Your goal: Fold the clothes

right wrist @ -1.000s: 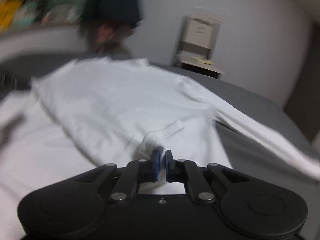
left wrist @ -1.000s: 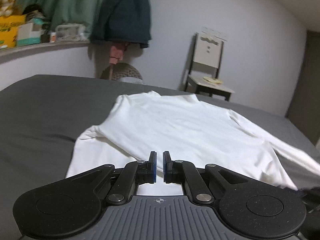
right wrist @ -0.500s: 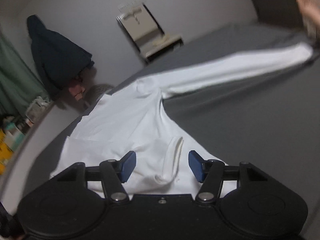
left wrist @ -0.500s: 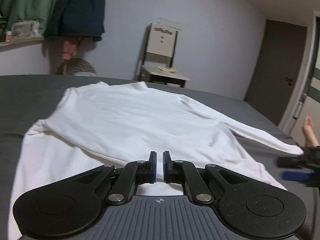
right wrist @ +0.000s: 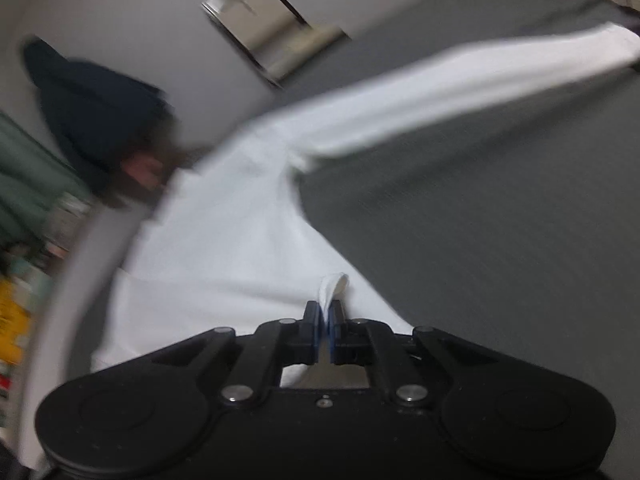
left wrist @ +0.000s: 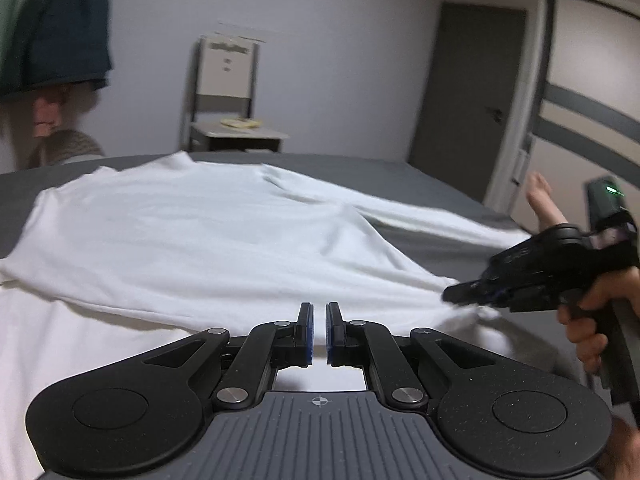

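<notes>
The shirt [left wrist: 192, 240] lies spread flat on the bed [left wrist: 360, 168], one sleeve out toward the door. Your right gripper [right wrist: 325, 330] has just closed, pinching a fold at the hem, likely to lift that corner. Your left gripper [left wrist: 319, 334] is closed too, apparently on the hem; the grip isn't clear.

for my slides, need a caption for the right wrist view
Right hand-held gripper shut on the hem of a white long-sleeved shirt spread on a grey bed.
</notes>
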`<move>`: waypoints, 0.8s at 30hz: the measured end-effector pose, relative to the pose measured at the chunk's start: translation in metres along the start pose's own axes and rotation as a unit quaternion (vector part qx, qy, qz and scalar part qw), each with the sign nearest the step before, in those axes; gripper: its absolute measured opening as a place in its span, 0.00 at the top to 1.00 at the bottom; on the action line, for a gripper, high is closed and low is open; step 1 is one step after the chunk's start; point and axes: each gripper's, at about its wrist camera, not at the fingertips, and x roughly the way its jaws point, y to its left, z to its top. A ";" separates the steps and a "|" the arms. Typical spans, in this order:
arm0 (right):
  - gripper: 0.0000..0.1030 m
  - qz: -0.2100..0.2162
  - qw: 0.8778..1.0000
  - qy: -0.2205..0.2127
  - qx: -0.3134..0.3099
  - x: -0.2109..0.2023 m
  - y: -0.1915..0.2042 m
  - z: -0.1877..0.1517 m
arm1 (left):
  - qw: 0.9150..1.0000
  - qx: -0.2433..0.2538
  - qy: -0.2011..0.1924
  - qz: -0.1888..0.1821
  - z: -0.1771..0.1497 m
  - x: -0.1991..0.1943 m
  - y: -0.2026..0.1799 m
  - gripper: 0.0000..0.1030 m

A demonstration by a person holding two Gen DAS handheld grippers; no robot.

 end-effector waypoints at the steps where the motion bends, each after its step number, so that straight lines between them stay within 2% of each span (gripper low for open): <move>1: 0.90 -0.003 1.000 0.005 0.003 0.001 -0.003 -0.001 | 1.000 0.007 0.004 -0.004 -0.001 0.001 -0.003 0.96; 4: 0.67 0.006 1.000 -0.020 -0.009 -0.015 -0.001 -0.002 | 0.999 0.025 0.015 -0.013 -0.004 0.003 -0.009 0.96; 6: 0.65 0.019 0.998 -0.036 -0.049 -0.029 0.009 -0.006 | 0.999 0.032 0.022 -0.012 -0.005 0.004 -0.011 0.96; 8: 0.65 0.047 0.994 -0.032 -0.093 -0.036 0.023 -0.011 | 0.999 0.034 0.029 -0.008 -0.005 0.005 -0.012 0.96; 12: 0.66 0.079 0.988 0.021 -0.128 -0.025 0.038 -0.017 | 0.998 0.024 0.056 0.016 -0.008 0.009 -0.008 0.96; 14: 0.70 0.036 0.987 0.077 -0.137 -0.009 0.038 -0.021 | 0.995 0.011 0.093 0.026 -0.012 0.012 0.000 0.96; 15: 0.74 0.025 0.986 0.084 -0.140 -0.007 0.036 -0.023 | 0.993 0.004 0.113 0.029 -0.014 0.013 0.004 0.96; 16: 0.75 0.014 0.985 0.086 -0.149 -0.012 0.037 -0.023 | 0.994 -0.003 0.111 0.018 -0.015 0.008 0.008 0.96; 18: 0.75 -0.008 0.982 0.087 -0.165 -0.020 0.037 -0.024 | 0.991 -0.013 0.130 -0.016 -0.013 0.001 0.012 0.96; 20: 0.75 -0.022 0.981 0.077 -0.176 -0.030 0.037 -0.026 | 0.990 -0.018 0.121 -0.065 -0.010 -0.004 0.009 0.96; 23: 0.69 -0.062 0.980 0.025 -0.186 -0.040 0.032 -0.014 | 0.988 -0.019 0.093 -0.118 -0.007 -0.011 0.000 0.96; 24: 0.67 -0.082 0.979 0.011 -0.187 -0.040 0.027 -0.008 | 0.987 -0.008 0.098 -0.125 -0.009 -0.010 -0.004 0.96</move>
